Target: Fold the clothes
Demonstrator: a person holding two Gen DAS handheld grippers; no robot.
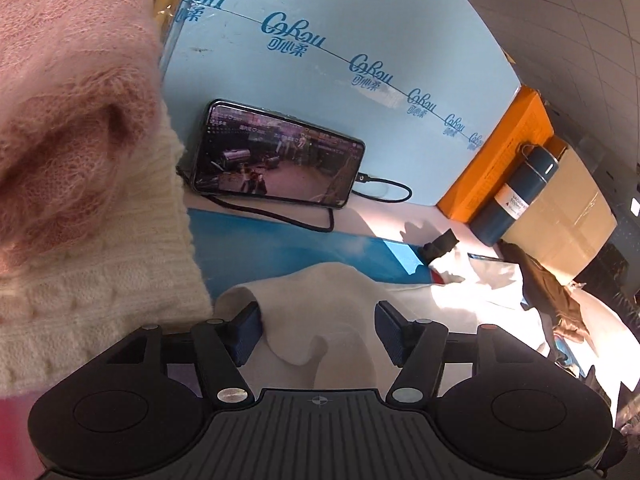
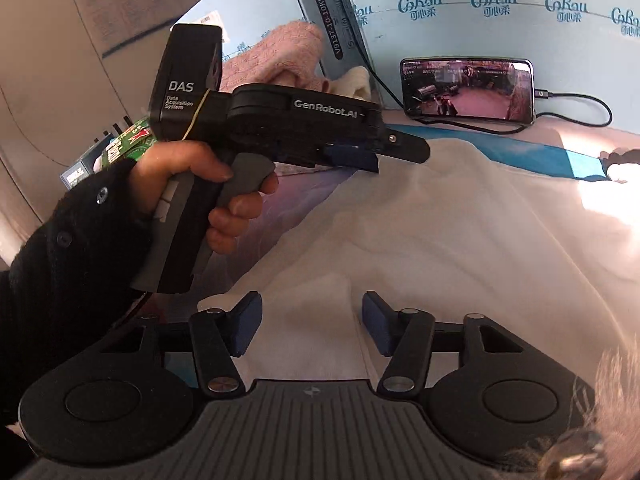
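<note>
A white garment [image 2: 440, 236] lies spread over the table; in the left wrist view a raised fold of it [image 1: 320, 312] sits between the fingers. My left gripper [image 1: 318, 332] is open, its blue pads wide apart over that fold, gripping nothing. My right gripper [image 2: 312, 328] is open too, low over the near edge of the white cloth. The right wrist view shows the left gripper [image 2: 384, 152] from the side, held in a hand [image 2: 192, 180] with a black sleeve, above the garment's left edge. A stack of a pink fluffy sweater [image 1: 68, 100] on a cream knit [image 1: 100, 288] stands at the left.
A phone [image 1: 276, 156] with a lit screen and a black cable leans against a light blue printed panel [image 1: 360, 20]. At the right stand an orange box [image 1: 500, 148], a dark blue flask [image 1: 516, 192], a cardboard box [image 1: 568, 216] and dark clothes [image 1: 552, 292].
</note>
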